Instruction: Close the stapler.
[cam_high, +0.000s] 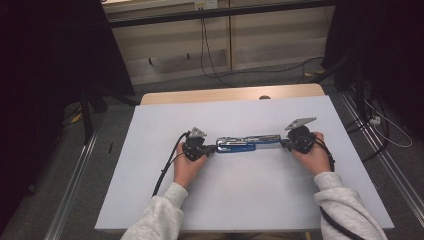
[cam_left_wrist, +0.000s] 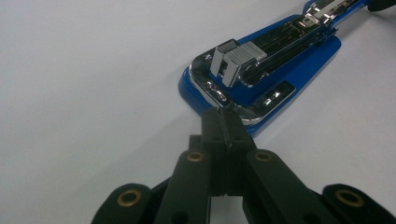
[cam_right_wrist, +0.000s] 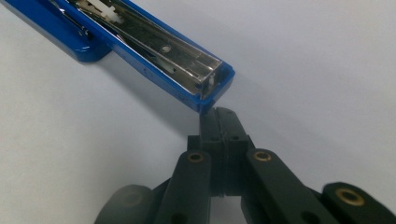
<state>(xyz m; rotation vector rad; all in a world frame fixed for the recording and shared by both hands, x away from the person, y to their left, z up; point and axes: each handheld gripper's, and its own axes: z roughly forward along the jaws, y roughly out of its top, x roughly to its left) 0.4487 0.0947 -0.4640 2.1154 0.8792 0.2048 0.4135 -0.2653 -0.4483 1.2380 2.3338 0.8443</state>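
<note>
A blue and chrome stapler lies swung open flat at the middle of the white tabletop. My left gripper is at its left end and my right gripper at its right end. In the left gripper view the shut jaws of the left gripper press their tip against the chrome rim of the stapler's base, with nothing between them. In the right gripper view the right gripper is also shut, its tip touching the end corner of the stapler's blue top arm.
A wooden strip runs along the table's far edge. Cables hang and trail on the floor behind it. Metal rails flank the table on both sides, and dark screens stand at the left and right.
</note>
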